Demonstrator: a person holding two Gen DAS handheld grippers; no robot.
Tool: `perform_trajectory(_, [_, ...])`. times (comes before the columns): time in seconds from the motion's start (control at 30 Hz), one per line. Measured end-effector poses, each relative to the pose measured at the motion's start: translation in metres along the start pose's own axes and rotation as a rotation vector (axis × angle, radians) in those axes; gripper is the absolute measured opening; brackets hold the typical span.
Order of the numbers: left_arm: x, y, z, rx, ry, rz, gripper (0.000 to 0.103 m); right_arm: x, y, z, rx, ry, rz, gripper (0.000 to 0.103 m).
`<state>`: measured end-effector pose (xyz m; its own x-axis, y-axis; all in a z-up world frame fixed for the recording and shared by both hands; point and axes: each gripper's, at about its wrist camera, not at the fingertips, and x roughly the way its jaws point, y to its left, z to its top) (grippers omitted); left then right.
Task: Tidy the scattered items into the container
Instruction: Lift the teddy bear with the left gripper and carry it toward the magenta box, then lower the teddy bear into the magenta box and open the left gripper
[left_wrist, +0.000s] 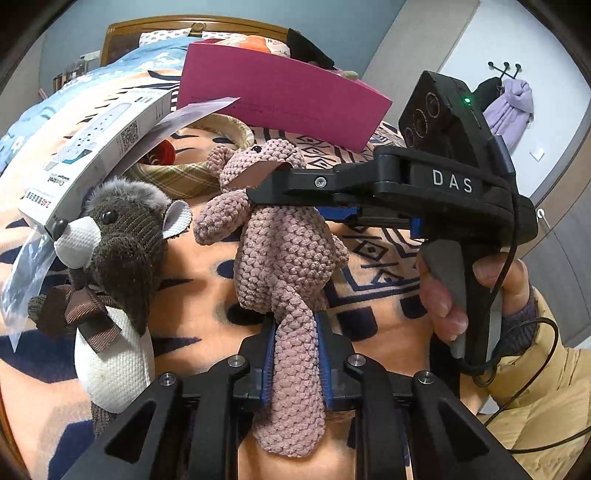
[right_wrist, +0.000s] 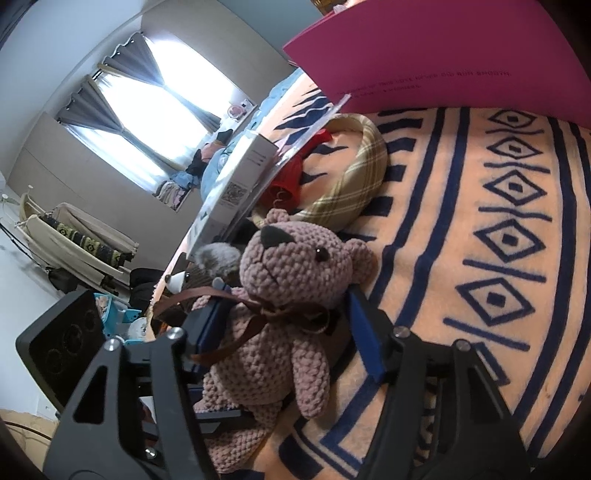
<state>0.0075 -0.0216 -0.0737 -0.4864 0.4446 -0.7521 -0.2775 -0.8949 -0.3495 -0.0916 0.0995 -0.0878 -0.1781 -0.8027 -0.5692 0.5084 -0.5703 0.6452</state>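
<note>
The patterned blanket carries everything, and no container can be picked out with certainty. The pink knitted bear is lifted clear of the blanket, its long axis running straight out from the left gripper, which is clamped on one leg. The right gripper comes in crosswise, jaws straddling the neck; whether they pinch, I cannot tell. Only the left view shows the brown plush just beside; only the right shows the bear's face.
</note>
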Motion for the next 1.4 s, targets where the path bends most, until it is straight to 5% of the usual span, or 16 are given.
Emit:
perform_trajectory(0.47, [-0.019, -0.021, 0.024, 0.058, -0.06, -0.035, 0.015, -0.065, 0.015, 0.004, -0.051, -0.14, 0.039, 0.055])
perform_trajectory(0.87, [-0.028, -0.034, 0.091, 0.134, -0.12, -0.035, 0.015, -0.135, 0.035, 0.046, -0.141, -0.317, 0.003, 0.054])
perform_trajectory(1.4, [-0.027, -0.021, 0.179, 0.133, -0.215, 0.064, 0.014, -0.157, 0.026, 0.112, -0.115, -0.406, 0.003, 0.053])
